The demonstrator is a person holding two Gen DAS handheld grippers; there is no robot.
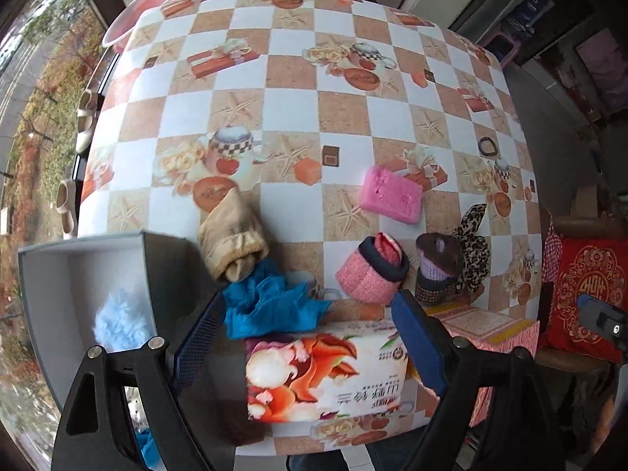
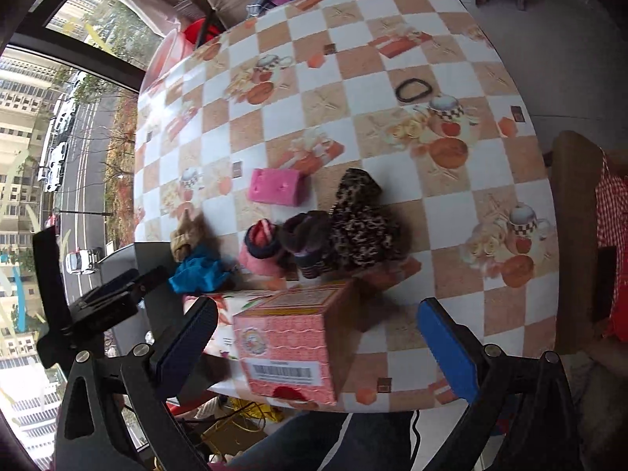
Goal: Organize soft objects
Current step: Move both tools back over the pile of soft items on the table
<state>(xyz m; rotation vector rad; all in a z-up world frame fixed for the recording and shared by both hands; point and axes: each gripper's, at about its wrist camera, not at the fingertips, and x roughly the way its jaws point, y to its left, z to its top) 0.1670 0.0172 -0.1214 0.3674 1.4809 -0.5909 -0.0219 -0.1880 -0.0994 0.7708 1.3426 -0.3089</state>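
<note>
Both tongs are hanging released, holding nothing. Left tongs (image 1: 310, 337) are straddling the floral tissue pack (image 1: 325, 373) at the near edge of the worktop (image 1: 290, 90); right tongs (image 2: 318, 337) are hovering over the pink carton (image 2: 290, 345) just right of that pack.

Landmark = tissue pack. Grey box (image 1: 78, 274) is sitting to its left, with a pale blue fluffy item (image 1: 121, 325) already inside. Blue cloth (image 1: 271, 306) is lying just beyond the pack, touching the beige rolled cloth (image 1: 231, 239). Pink rolled sock (image 1: 373, 271) and dark rolled sock (image 1: 439, 267) are beyond and to the right, with the leopard scrunchie (image 1: 475, 247) against the dark one. Pink sponge (image 1: 392, 194) is farther back, black hair band (image 1: 488, 146) farthest.

Likely step: left tongs picking the blue cloth, nearest the box. Advice: be pinching into the bunched middle, not a loose corner, and lifting clear of the beige roll so it isn't dragging along. Clear the box wall before dropping.

Hard to tell: the box's near end is cut off behind the left tongs; something white and a blue scrap are showing low between the arms, unidentifiable. Dark sock and scrunchie are overlapping, boundary unclear.
</note>
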